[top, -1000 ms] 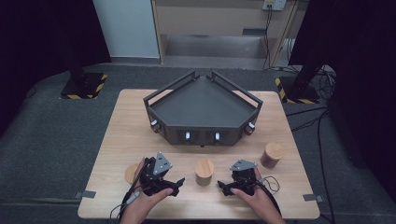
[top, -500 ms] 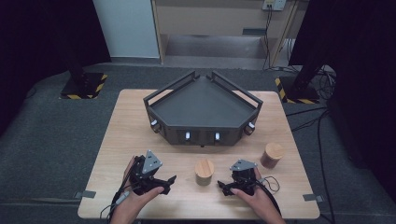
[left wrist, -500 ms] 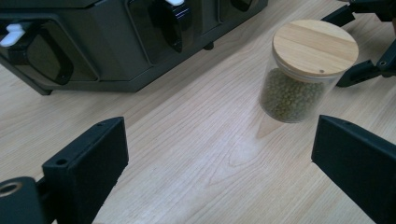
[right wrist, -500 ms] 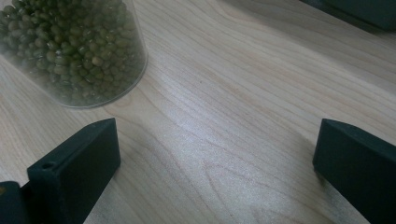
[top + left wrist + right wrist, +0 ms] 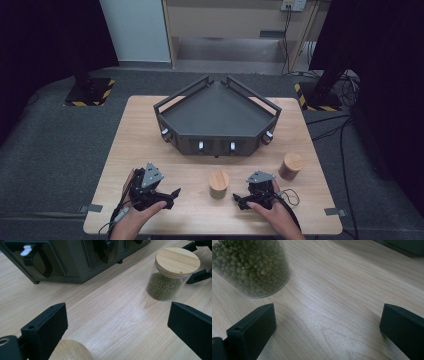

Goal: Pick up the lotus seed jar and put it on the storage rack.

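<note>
Both my tongs (image 5: 175,192) (image 5: 238,201) apart on the counter (image 5: 150,150), flanking the bean jar (image 5: 218,183), seemingly untouched.

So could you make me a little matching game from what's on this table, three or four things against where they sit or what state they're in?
Things:
1. jar of green beans
2. dark jar
3. grey tray
4. left tool

Places or states:
a. at the far middle of the table, with knobs on its front
b. between the two tools, wooden lid on
c. near the table's right edge
d. open, with nothing between its jaws

Pairs: 1-b, 2-c, 3-a, 4-d
</note>
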The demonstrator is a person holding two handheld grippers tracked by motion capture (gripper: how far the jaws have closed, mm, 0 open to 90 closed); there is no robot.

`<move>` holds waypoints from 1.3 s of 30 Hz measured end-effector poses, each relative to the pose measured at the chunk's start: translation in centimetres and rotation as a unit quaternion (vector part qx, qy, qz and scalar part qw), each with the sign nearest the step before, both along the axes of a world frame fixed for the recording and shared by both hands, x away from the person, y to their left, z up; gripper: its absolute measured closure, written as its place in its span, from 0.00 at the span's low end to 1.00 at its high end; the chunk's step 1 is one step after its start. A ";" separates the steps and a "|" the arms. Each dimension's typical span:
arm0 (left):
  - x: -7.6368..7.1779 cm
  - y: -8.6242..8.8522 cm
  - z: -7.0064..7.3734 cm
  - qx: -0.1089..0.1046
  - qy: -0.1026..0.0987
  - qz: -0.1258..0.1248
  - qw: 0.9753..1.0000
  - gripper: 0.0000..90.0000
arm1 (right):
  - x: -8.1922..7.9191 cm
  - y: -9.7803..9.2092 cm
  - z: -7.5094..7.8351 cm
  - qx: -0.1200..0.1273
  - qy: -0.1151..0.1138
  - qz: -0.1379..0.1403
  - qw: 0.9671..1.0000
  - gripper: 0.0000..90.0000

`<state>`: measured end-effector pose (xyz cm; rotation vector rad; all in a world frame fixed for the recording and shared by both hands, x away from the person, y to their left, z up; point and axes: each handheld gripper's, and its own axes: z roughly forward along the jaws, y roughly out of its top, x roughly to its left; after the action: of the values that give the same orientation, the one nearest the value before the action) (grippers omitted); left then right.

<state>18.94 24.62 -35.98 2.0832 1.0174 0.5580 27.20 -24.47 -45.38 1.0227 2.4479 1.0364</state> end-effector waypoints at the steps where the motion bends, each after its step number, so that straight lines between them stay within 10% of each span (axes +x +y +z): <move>1: -0.1 0.1 0.0 0.000 0.000 0.002 1.000 0.02 | 0.0 0.0 0.0 0.000 0.000 0.000 1.000 0.01; 39: -1.2 4.0 -1.7 0.007 0.006 0.050 0.999 0.02 | -0.1 0.1 0.0 0.000 0.000 -0.003 1.000 0.01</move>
<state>17.78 28.58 -37.66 2.0586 1.1326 0.6046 27.10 -24.41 -45.37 1.0291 2.4440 1.0339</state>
